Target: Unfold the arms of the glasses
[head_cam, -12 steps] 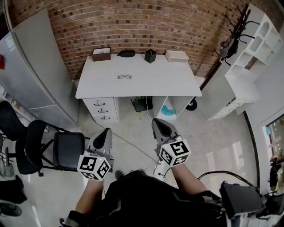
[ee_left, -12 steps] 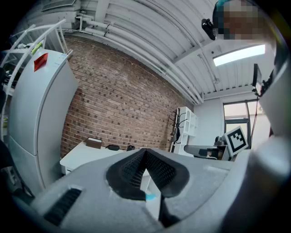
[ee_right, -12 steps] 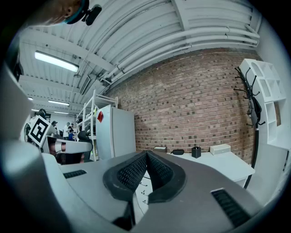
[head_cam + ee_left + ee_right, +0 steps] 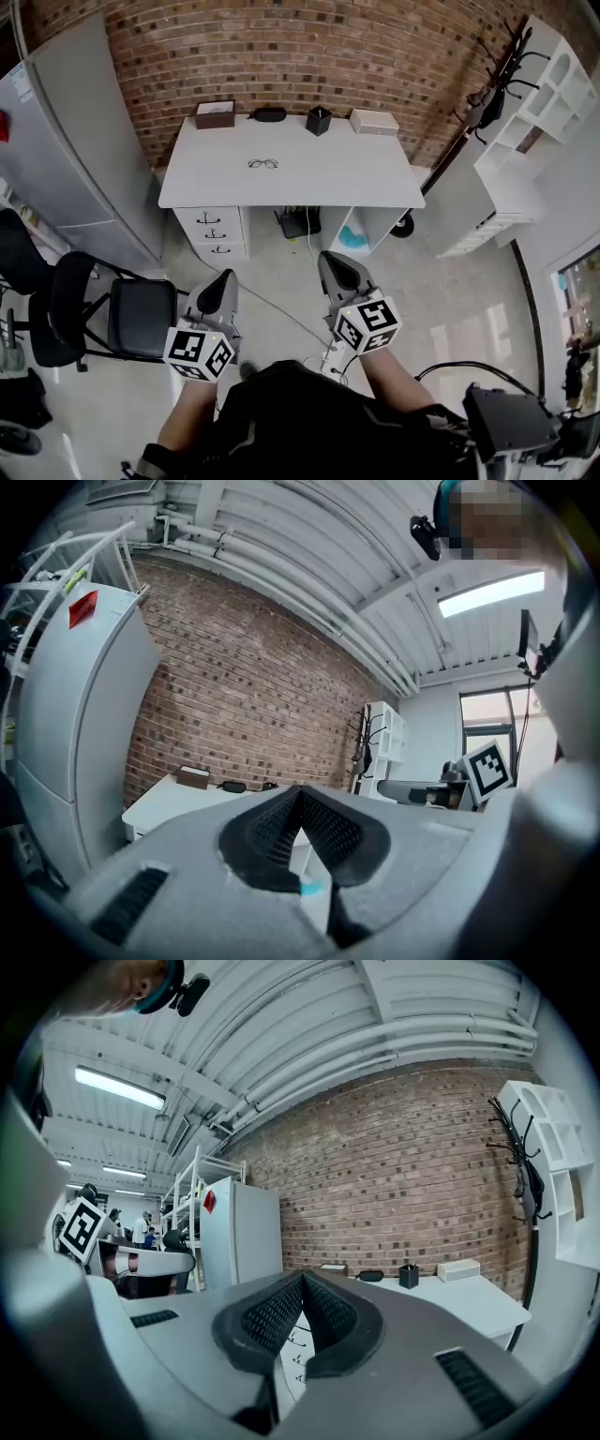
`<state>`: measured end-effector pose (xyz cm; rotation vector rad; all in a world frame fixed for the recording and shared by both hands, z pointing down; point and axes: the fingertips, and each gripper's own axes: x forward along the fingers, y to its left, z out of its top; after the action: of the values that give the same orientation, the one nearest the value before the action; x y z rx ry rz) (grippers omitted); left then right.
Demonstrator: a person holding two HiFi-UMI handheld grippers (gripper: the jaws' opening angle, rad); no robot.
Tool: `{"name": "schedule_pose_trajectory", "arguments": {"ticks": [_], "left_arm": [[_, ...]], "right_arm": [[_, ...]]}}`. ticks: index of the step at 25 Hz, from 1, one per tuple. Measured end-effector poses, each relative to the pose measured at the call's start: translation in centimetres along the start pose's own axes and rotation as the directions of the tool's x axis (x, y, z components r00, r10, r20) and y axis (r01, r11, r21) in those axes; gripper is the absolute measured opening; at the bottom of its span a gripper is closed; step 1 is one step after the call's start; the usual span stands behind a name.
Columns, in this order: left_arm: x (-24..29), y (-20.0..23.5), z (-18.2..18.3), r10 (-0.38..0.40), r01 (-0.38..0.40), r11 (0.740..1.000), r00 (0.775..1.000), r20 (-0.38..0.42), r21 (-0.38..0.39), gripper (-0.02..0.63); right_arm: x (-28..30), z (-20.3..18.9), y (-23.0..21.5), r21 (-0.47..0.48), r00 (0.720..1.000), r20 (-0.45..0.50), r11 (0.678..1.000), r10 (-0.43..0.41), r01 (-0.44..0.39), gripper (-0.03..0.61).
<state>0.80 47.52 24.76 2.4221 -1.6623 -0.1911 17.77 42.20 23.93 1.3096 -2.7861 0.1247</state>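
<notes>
Holding grey left tool (image 4: 223, 281) and right tool (image 4: 335, 265) empty, jaws together, well short of thin dark-rimmed glasses (image 4: 263, 163) lying crosswise on white counter (image 4: 328, 178), nearer left.

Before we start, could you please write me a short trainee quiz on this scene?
1. True or false: the glasses lie on the white desk.
2. Which stands at the desk's back edge? A) a black cup B) a red kettle C) a green bottle
3. Fill in: both the left gripper and the right gripper are ____ and empty.
Key: 1 true; 2 A; 3 shut.
</notes>
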Motion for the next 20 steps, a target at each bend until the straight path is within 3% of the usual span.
{"name": "schedule_pose_trajectory", "arguments": {"ticks": [4,9,16,20], "left_arm": [[0.2,0.7,0.1,0.0,0.0,1.0,1.0,-0.006,0.01,0.006],[-0.2,2.1,0.0,-0.014,0.014,0.998,1.0,-0.006,-0.066,0.006],[-0.2,3.1,1.2,-0.06,0.06,0.998,0.998,0.013,0.013,0.006],[-0.5,4.4,0.7,-0.048,0.049,0.997,0.999,-0.008,0.066,0.006]], "right_arm": [[0.5,0.1,0.8,-0.027,0.999,-0.002,0.999,0.035,-0.035,0.009],[1.4,0.4,1.8,-0.028,0.999,0.018,0.999,0.04,-0.039,0.009],[2.9,0.3,3.1,-0.029,0.999,-0.015,0.999,0.036,-0.037,0.009],[3.9,-0.4,4.3,-0.024,0.999,-0.034,0.999,0.026,-0.027,0.009]]}}
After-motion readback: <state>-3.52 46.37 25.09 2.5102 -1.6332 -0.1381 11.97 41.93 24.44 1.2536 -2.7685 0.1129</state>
